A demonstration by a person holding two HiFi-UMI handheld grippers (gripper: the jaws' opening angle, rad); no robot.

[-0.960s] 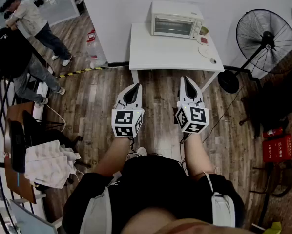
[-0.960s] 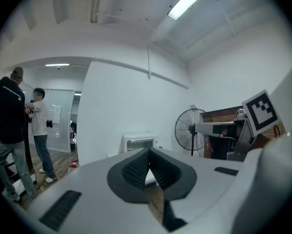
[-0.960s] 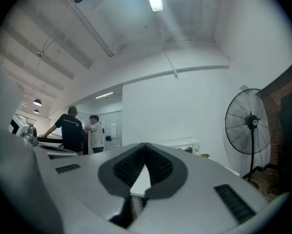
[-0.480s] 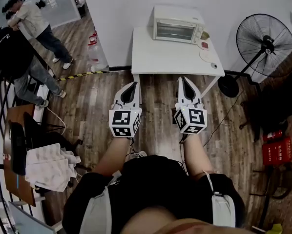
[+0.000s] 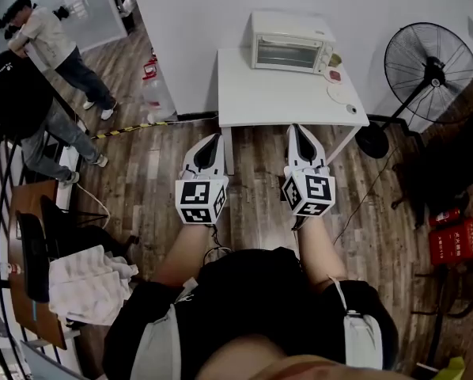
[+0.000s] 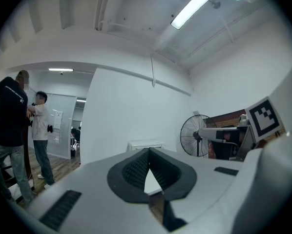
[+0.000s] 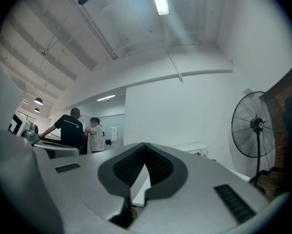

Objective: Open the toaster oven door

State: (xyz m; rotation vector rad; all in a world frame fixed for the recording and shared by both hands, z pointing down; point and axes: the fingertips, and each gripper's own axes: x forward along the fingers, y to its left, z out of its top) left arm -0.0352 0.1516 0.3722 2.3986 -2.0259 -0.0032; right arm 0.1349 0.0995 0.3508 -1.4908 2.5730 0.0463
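Top centre of the head view: toaster oven, door shut, at the far edge of a white table. Mid-frame, over wood floor: left gripper and right gripper, side by side, pointing toward the table, well apart from the oven. Both pinched fully together, tips touching, holding nothing. Upper right: standing fan.
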